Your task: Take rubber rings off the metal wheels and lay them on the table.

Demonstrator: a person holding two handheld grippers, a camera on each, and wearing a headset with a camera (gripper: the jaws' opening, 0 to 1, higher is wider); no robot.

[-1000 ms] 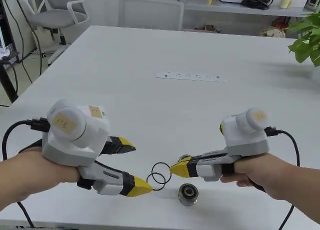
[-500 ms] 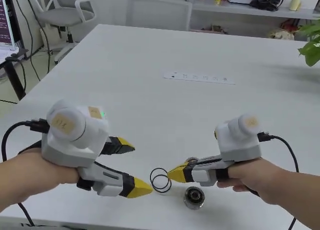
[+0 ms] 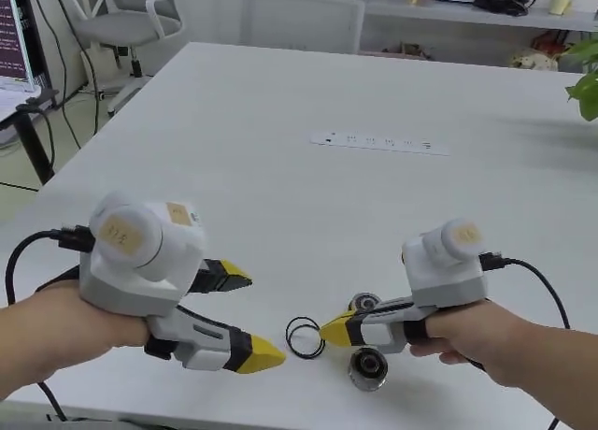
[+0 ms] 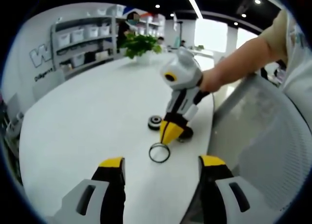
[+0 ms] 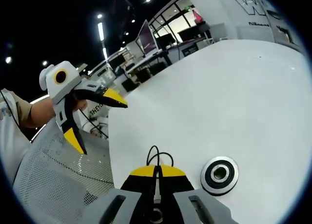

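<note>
Two black rings [image 3: 304,338] lie overlapping by the table's [image 3: 280,168] near edge. The right tongs [image 3: 324,331] are pressed together with their tip at the rings, and the left tongs [image 3: 264,318] stand spread to the left. One wheel [image 3: 369,366] sits nearer than the right tongs and another wheel [image 3: 364,302] farther; wall lettering [image 4: 38,56] starts with W, the rest unreadable.

Office-lab: white table [image 3: 280,121], swivel chair [image 3: 121,23], power strip [image 3: 378,143], storage shelves [image 4: 80,41], monitors [image 5: 146,36], potted plant [image 4: 141,44].
</note>
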